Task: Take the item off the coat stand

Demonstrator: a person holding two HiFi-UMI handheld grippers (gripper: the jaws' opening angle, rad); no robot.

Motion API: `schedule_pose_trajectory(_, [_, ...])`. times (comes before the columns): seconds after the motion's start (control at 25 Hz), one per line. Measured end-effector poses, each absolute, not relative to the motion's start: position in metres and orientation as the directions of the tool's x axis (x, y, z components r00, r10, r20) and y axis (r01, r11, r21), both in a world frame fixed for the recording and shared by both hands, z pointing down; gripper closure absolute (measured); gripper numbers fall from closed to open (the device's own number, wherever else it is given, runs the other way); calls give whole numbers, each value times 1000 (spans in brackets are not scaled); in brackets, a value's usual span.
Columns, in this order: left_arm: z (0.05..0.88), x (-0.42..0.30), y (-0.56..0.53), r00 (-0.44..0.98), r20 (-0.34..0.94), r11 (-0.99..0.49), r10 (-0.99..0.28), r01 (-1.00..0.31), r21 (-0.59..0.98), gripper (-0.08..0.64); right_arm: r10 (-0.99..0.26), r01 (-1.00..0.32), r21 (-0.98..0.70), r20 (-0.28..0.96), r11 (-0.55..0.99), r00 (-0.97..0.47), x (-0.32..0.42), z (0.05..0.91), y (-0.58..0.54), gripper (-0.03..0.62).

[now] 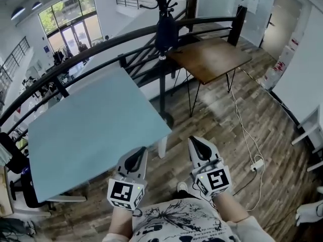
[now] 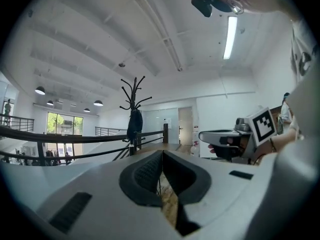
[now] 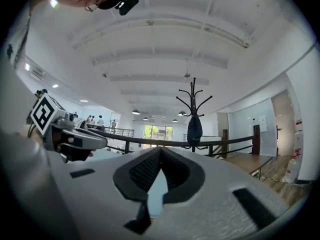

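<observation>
Head view looks down on a pale blue table [image 1: 91,130] beside a brown table [image 1: 209,59], both on a plank floor [image 1: 227,130] by a black railing [image 1: 101,42]. Between the tables, the coat stand [image 1: 161,87] carries a dark item [image 1: 166,32] high on its pole. The left gripper [image 1: 136,158] and right gripper [image 1: 198,150] hover near the person's torso, jaws pressed together and empty, well apart from the item.

I find no readable words, brands or numbers. The marker cubes [image 1: 126,193] on the left gripper [image 1: 137,158] and right gripper [image 1: 198,147] show only black-and-white square patterns. The white panels [image 1: 251,3] on the far wall are too small to read.
</observation>
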State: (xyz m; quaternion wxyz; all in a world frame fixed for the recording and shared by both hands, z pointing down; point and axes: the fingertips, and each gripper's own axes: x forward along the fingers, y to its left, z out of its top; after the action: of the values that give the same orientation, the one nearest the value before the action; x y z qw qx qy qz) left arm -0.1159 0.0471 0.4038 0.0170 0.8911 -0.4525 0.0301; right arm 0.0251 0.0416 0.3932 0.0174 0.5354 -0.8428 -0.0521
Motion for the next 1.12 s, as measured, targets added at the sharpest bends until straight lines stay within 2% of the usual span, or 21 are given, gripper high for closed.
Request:
schedule_pose_trajectory(0.44, [394, -3, -79, 525, 59, -526, -849, -850, -10, 555, -844, -837, 154, -24, 526, -535, 122, 374, -99, 598])
schedule_pose_trajectory(0.68, [393, 5, -141, 485, 67, -486, -872, -874, -9, 555, -835, -827, 154, -29, 540, -550, 132, 376, -163, 598])
schedule_pose_trajectory(1.12, [373, -12, -293, 495, 14, -496, -869, -868, -22, 555, -859, -851, 150, -19, 504, -512, 123, 363, -326, 598])
